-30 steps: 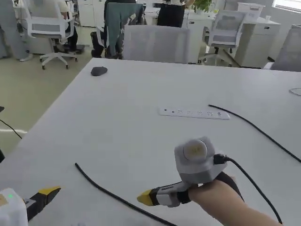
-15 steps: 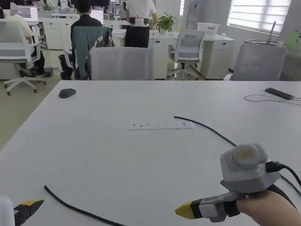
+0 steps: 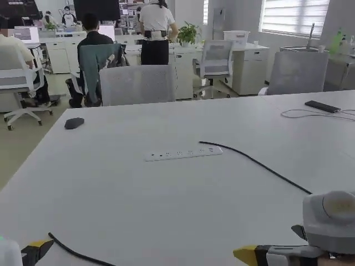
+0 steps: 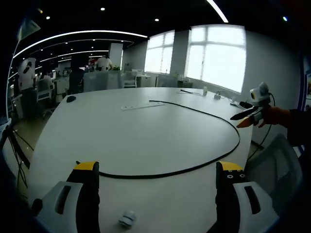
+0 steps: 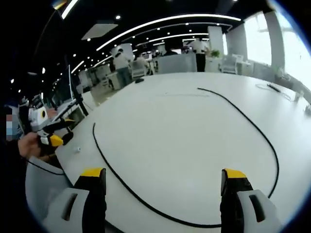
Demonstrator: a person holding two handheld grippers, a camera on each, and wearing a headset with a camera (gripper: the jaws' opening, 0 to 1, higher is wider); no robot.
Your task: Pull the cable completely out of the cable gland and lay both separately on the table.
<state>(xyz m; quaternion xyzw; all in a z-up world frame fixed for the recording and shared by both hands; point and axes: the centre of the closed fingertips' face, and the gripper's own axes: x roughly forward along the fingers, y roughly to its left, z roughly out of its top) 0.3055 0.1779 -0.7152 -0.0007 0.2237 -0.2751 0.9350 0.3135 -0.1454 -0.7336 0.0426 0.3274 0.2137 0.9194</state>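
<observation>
Cable gland [image 4: 127, 219] sat at 6 o'clock between the left gripper's [image 4: 157, 166] spread, empty jaws (right gripper [image 5: 163, 173] likewise agape); beyond, the black cable [image 4: 194, 167] curved separately across the white table [image 4: 146, 131] toward 12 o'clock.

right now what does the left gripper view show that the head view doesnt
The left gripper view adds the small white cable gland on the table, between the left gripper's open jaws and apart from the black cable, plus that cable's whole loop. The head view adds a potted plant and a teal jacket on a chair back. Both share the cable, the white power strip and the dark mouse.
</observation>
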